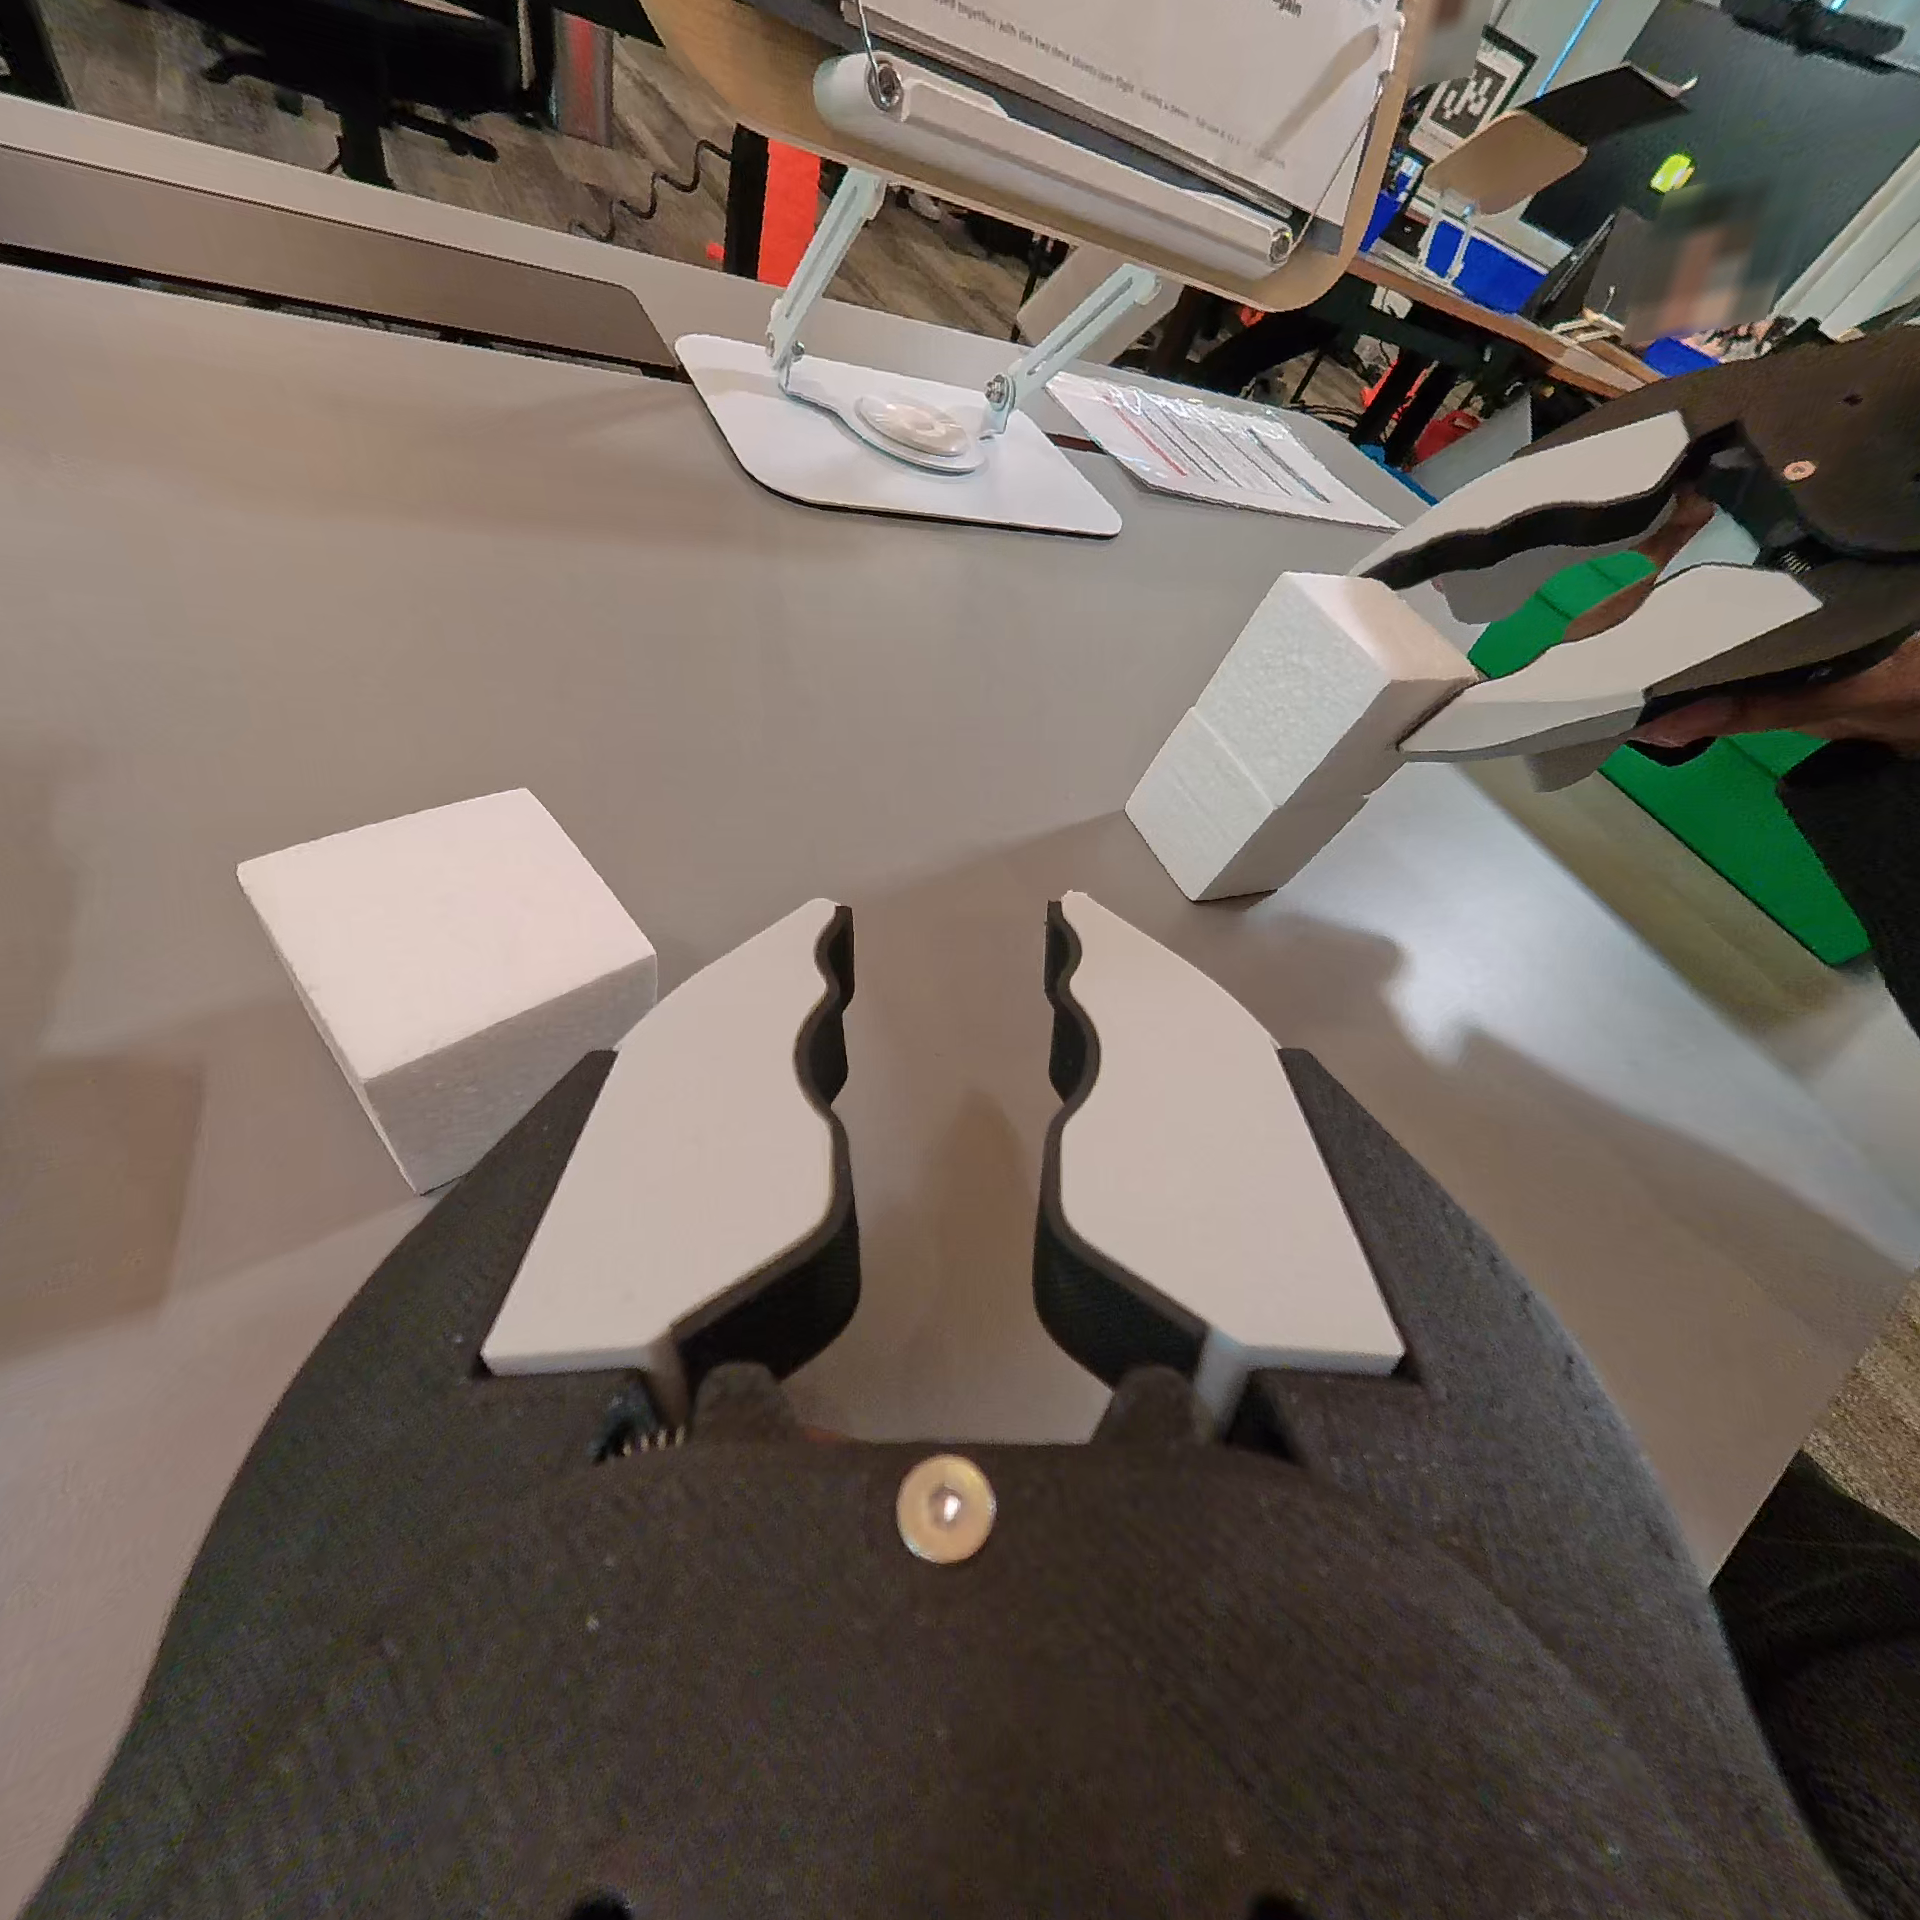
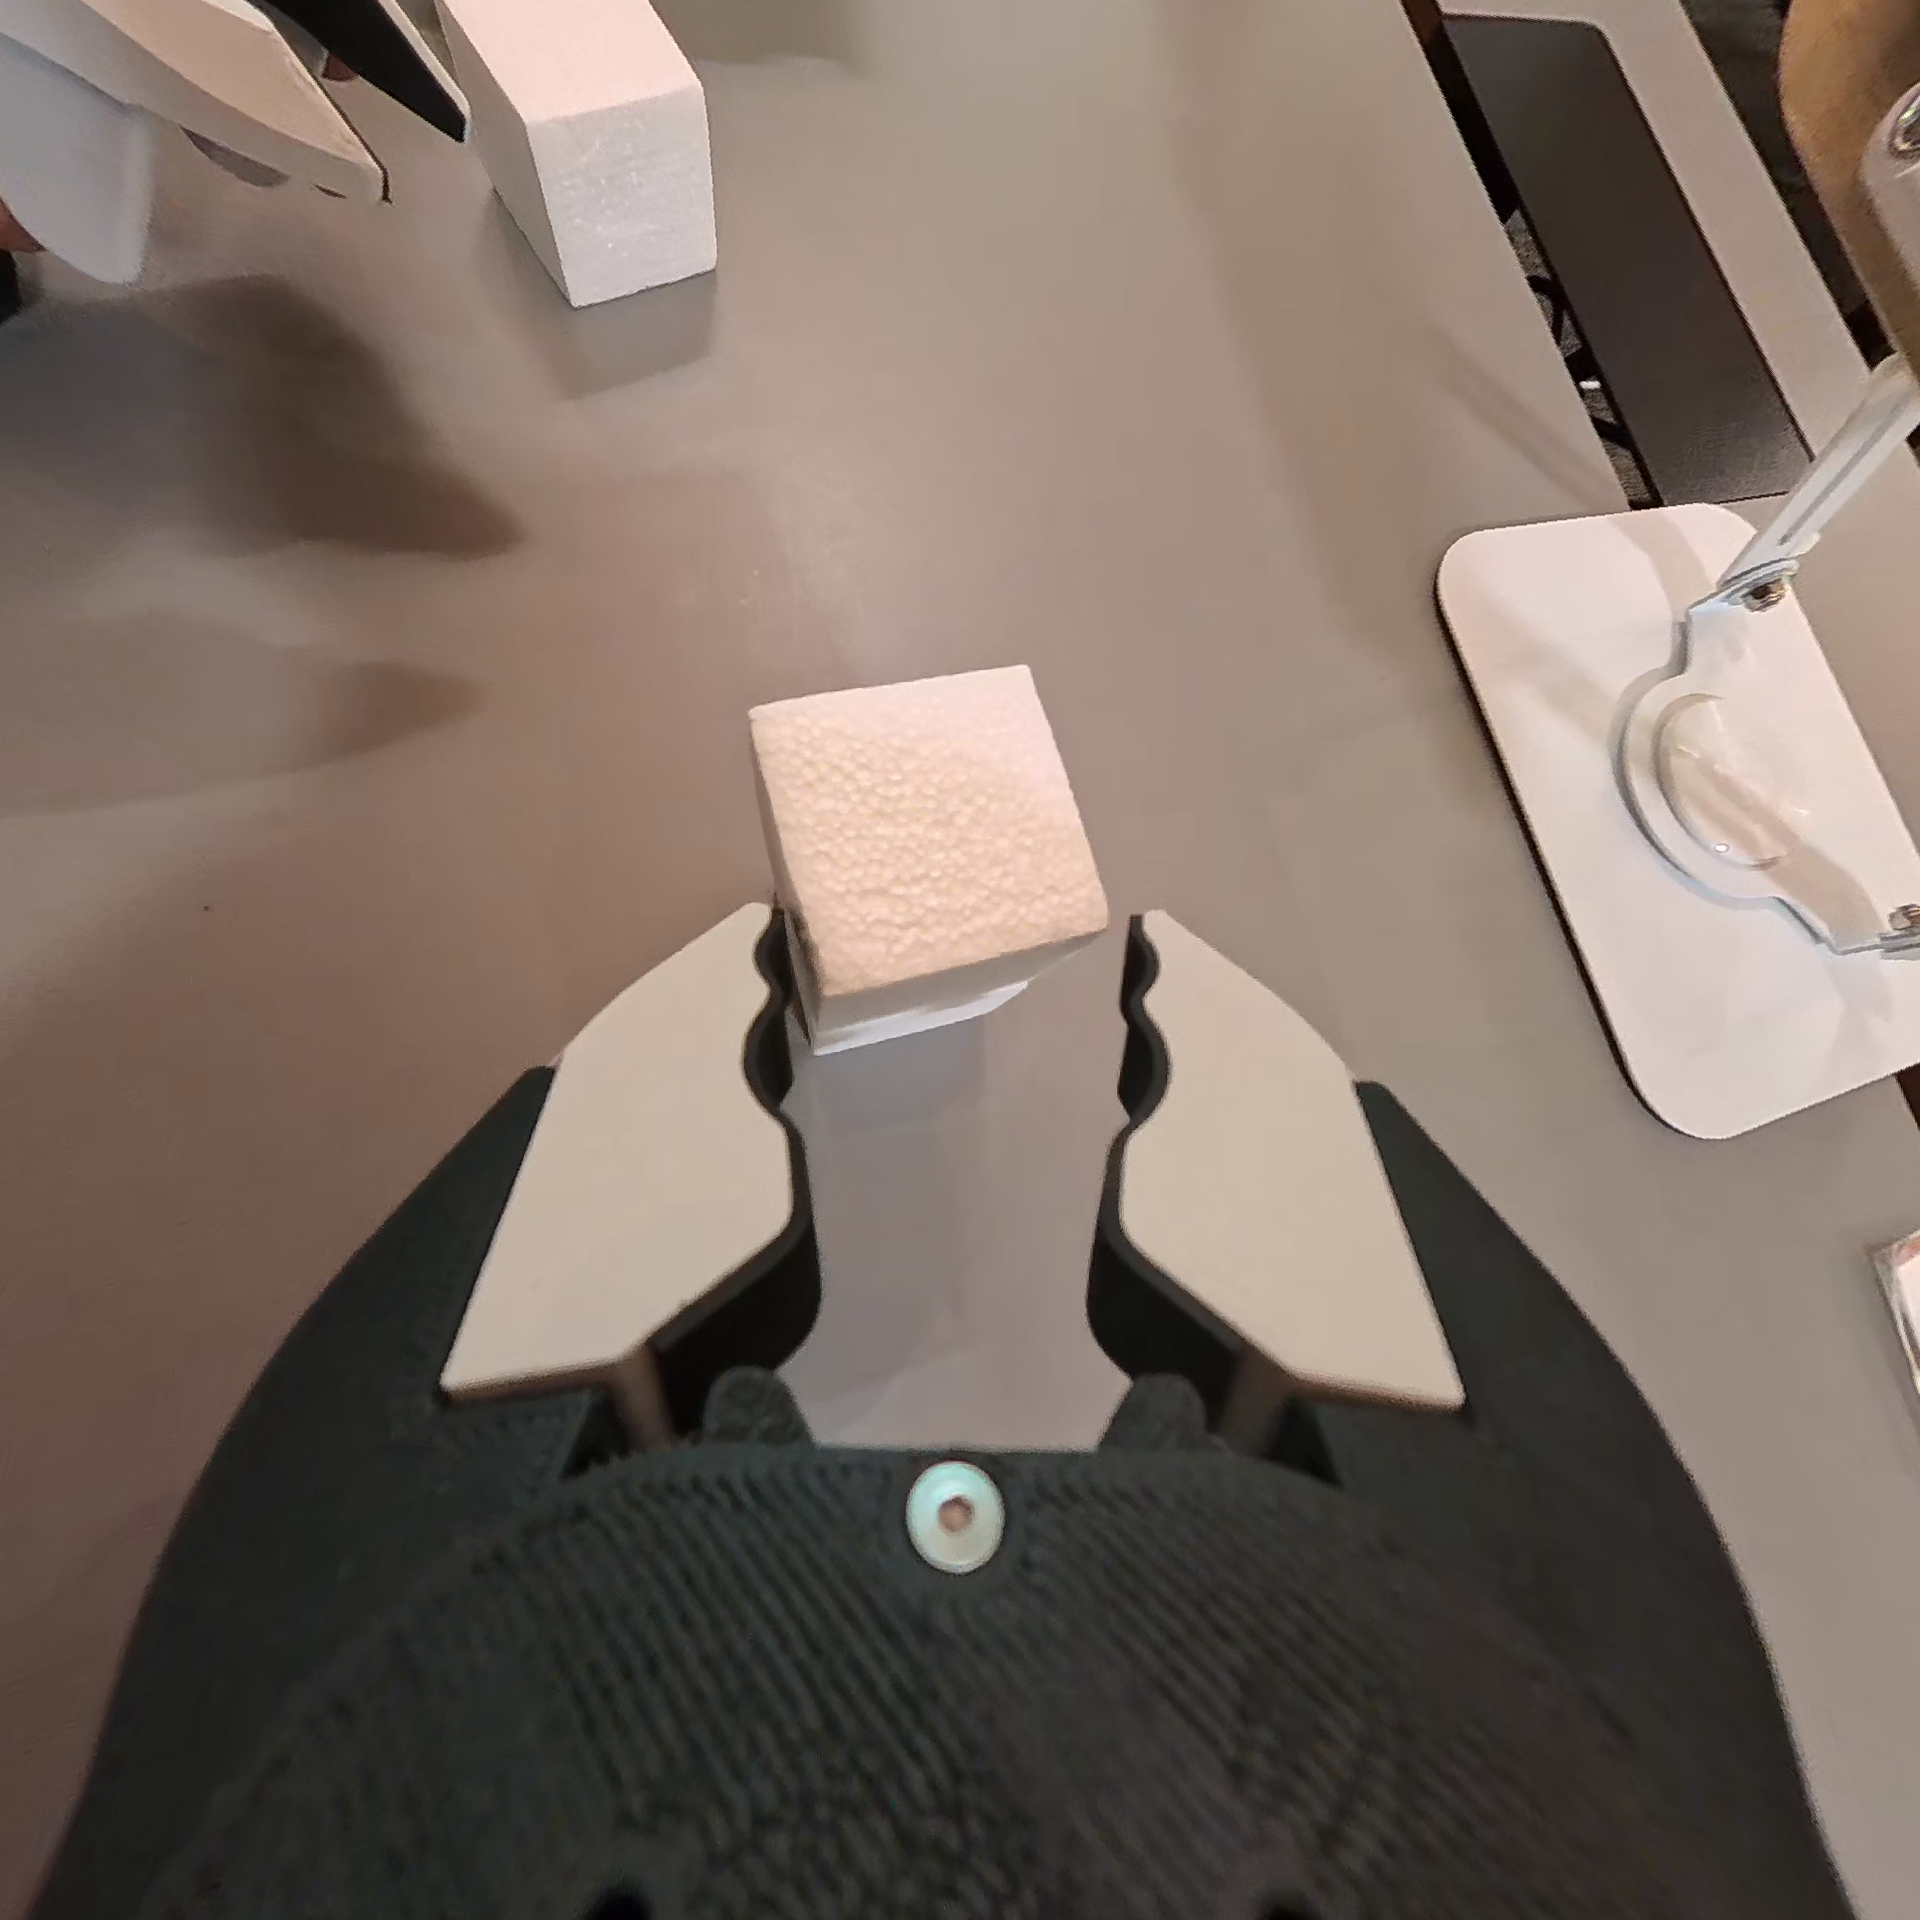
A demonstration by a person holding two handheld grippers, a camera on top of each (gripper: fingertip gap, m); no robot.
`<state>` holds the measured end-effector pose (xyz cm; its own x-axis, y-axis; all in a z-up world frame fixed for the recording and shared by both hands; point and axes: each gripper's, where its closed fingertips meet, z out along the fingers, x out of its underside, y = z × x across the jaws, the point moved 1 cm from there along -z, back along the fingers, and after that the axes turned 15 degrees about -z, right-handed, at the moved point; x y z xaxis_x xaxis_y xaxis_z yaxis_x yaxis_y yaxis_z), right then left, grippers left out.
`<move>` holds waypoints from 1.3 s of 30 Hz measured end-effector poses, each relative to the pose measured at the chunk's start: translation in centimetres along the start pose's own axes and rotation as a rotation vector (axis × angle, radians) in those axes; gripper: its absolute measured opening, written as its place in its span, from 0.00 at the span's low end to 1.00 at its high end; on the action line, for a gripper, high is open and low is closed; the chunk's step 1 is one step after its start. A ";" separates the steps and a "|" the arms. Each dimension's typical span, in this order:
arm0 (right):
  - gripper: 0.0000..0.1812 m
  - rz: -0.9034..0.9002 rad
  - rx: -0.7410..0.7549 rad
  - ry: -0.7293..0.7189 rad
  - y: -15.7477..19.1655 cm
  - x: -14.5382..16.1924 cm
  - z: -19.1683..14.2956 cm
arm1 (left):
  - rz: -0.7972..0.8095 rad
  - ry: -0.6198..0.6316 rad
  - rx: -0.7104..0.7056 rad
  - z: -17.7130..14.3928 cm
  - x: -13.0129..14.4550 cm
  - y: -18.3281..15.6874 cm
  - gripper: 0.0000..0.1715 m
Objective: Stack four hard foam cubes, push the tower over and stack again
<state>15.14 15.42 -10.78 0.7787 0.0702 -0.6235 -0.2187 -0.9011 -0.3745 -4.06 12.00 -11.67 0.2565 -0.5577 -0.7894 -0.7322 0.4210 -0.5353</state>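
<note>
Right gripper (image 2: 951, 961), jaws spread around a tilted polystyrene foam stack (image 2: 925, 831): light, crumbly, best held by flat sides; left gripper (image 1: 948, 951) released, beside foam block (image 1: 436, 966)

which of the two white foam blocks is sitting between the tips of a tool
The tall foam block, standing on end between the tips of the open right tool. The squat foam block rests apart, just left of the empty left tool.

The lower corner of the foam cube (image 1: 447, 966) is hidden behind the left gripper (image 1: 948, 925), and the tilted stand (image 1: 904, 436) is cut off at the top edge.
</note>
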 end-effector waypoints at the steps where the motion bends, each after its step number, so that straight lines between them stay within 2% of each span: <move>1: 0.35 0.001 0.000 0.002 0.0 0.0 -0.1 | 0.000 0.000 0.000 0.0 0.0 0.0 0.21; 5: 0.37 0.002 0.022 0.001 -0.6 -0.1 -0.8 | 0.001 -0.010 -0.005 -0.1 -0.2 0.1 0.21; 8: 0.38 0.012 0.058 -0.056 -1.3 -1.4 -2.1 | 0.001 -0.045 -0.015 -0.3 -0.7 0.2 0.20; 12: 0.39 0.031 0.105 -0.177 -1.7 -5.0 -3.7 | -0.009 -0.096 -0.037 -0.8 -1.6 0.6 0.20; 16: 0.42 0.062 0.071 -0.275 0.1 -9.7 -3.1 | -0.015 -0.162 -0.085 -1.6 -2.5 1.3 0.20; 21: 0.44 0.098 -0.066 -0.446 5.0 -16.6 1.0 | -0.016 -0.252 -0.188 -4.3 -3.6 3.3 0.20; 23: 0.45 0.085 -0.093 -0.426 6.5 -18.0 4.0 | -0.022 -0.274 -0.229 -5.5 -3.6 4.2 0.21; 25: 0.46 0.028 -0.103 -0.370 7.3 -18.7 7.1 | -0.034 -0.294 -0.258 -6.7 -3.7 4.9 0.21; 29: 0.45 -0.047 -0.034 -0.266 6.2 -18.7 13.2 | -0.081 -0.275 -0.282 -8.2 -3.1 6.4 0.21; 33: 0.45 -0.077 -0.065 -0.123 5.7 -17.1 18.4 | -0.124 -0.273 -0.270 -8.5 -3.1 6.9 0.21; 34: 0.45 -0.087 -0.080 -0.098 5.8 -16.8 19.1 | -0.122 -0.271 -0.266 -8.5 -3.2 6.9 0.21; 36: 0.36 -0.087 -0.045 -0.106 5.4 -17.0 19.0 | -0.108 -0.275 -0.266 -8.5 -3.3 6.8 0.21; 39: 0.36 -0.073 -0.050 -0.191 6.6 -18.6 15.7 | -0.098 -0.292 -0.260 -8.6 -3.7 6.6 0.21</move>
<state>-10.06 14.89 -12.41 0.6651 0.2114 -0.7162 -0.1328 -0.9104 -0.3920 -15.26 10.69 -9.72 0.4741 -0.3435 -0.8107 -0.8211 0.1598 -0.5479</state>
